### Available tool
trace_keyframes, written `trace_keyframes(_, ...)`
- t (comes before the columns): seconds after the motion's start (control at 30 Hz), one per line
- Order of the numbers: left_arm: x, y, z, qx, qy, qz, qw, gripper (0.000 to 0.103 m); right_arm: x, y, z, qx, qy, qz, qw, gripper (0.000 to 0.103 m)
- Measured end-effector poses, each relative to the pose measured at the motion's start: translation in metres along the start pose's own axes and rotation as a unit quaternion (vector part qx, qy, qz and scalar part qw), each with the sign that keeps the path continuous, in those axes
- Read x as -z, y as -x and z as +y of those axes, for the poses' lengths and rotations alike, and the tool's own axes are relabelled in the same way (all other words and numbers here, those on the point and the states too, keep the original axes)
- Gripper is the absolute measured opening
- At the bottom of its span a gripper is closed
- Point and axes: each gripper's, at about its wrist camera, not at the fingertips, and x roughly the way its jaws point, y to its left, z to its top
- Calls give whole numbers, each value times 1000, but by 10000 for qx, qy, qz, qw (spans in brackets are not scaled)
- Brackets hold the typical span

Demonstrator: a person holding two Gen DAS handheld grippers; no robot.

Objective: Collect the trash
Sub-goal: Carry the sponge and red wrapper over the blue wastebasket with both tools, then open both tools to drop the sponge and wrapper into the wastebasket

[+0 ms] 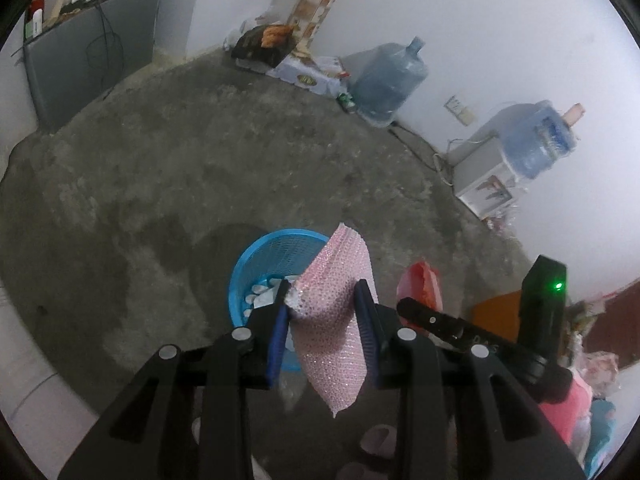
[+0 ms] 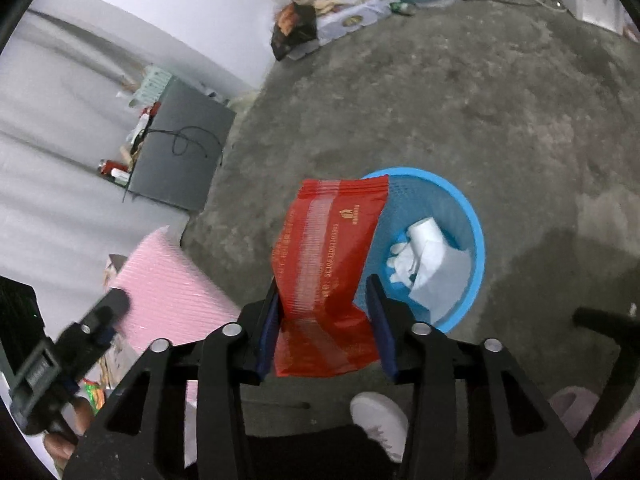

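Note:
My left gripper (image 1: 324, 290) is shut on a pink dotted bag (image 1: 334, 320) and holds it just above the near rim of a blue mesh basket (image 1: 256, 256) on the concrete floor. My right gripper (image 2: 324, 284) is shut on a red plastic wrapper (image 2: 324, 256) and holds it over the left rim of the same basket (image 2: 460, 216). White crumpled paper (image 2: 424, 264) lies inside the basket. The red wrapper (image 1: 420, 284) and the right gripper (image 1: 448, 324) also show at the right of the left wrist view. The pink bag (image 2: 168, 292) and the left gripper (image 2: 80, 340) show at the lower left of the right wrist view.
A grey cabinet (image 1: 88, 60) stands at the far left. Boxes and bags (image 1: 288, 52), a blue water jug (image 1: 388, 80) and a water dispenser (image 1: 500, 168) line the far wall. The person's white shoe (image 2: 380, 420) is just below the right gripper.

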Motion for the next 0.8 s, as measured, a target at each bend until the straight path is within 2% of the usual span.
trace_keyframes(0.03, -1, -11, -1, -87, 12, 13, 10000, 38, -5, -9, -3, 89, -27, 8, 10000, 56)
trace_keyframes(0.07, -1, -25, -2, -219, 56, 48, 9997, 47, -9, -18, -5, 149, -34, 46, 9999, 65)
trace_keyframes(0.1, -2, -33, -3, -297, 99, 75, 9995, 53, -10, -24, -8, 210, -57, 84, 9997, 66)
trace_keyframes(0.17, -3, -49, -1, -443, 241, 151, 9986, 54, -11, -40, -16, 354, -193, 229, 9989, 66)
trace_keyframes(0.27, 0, -48, 1, -455, 379, 89, 9982, 56, -8, -46, -26, 271, -399, 297, 9984, 66)
trace_keyframes(0.43, 4, -25, 2, -481, 358, -141, 9981, 61, 4, -33, -25, 53, -313, 154, 9994, 67)
trace_keyframes(0.57, 3, 2, 2, -339, 392, -286, 9982, 63, 14, -19, -19, -1, -221, 12, 9998, 67)
trace_keyframes(0.63, 3, 19, 0, -253, 366, -385, 9983, 64, 20, -7, -9, 32, -36, -89, 9999, 67)
trace_keyframes(0.8, 14, 80, 0, 186, 477, -714, 9961, 68, 42, 24, 35, 108, 694, -477, 9964, 78)
